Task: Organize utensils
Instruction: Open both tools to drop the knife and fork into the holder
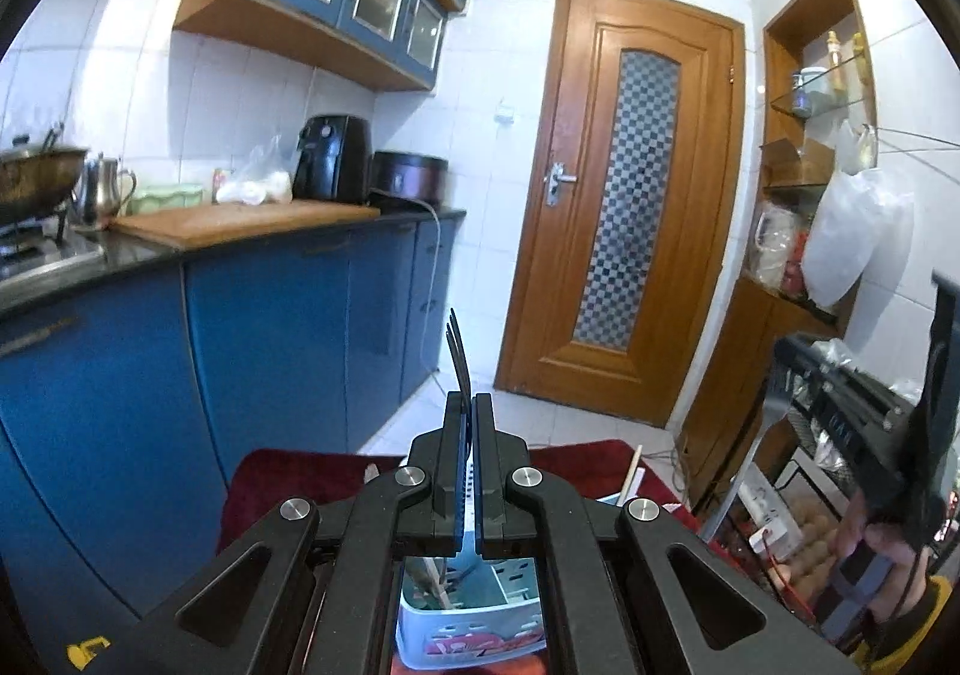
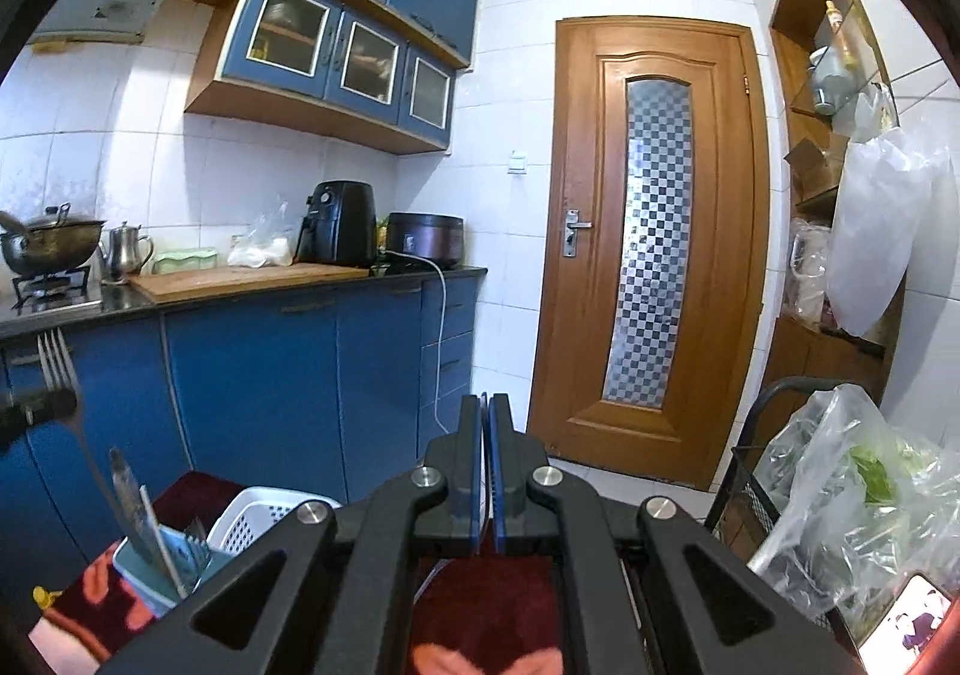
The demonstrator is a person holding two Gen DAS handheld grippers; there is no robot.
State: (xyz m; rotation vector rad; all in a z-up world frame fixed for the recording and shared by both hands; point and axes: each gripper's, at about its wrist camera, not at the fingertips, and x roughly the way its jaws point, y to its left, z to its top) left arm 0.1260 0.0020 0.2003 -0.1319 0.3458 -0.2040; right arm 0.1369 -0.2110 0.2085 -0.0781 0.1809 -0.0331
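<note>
My left gripper [image 1: 468, 405] is shut on a metal fork [image 1: 457, 357], tines up, held above the white and teal utensil holder [image 1: 474, 609] on the red cloth. From the right wrist view the fork [image 2: 60, 375] shows at the left, its handle running down toward the holder [image 2: 168, 561], which contains a knife, a chopstick and another utensil. My right gripper [image 2: 485, 405] is shut and empty, over the red cloth [image 2: 480, 615].
A white perforated basket [image 2: 258, 513] stands beside the holder. Blue cabinets with a cutting board [image 2: 240, 276], air fryer and rice cooker run along the left. A wooden door [image 2: 654, 249] is ahead. A black cart [image 2: 762, 459] with plastic bags is at right.
</note>
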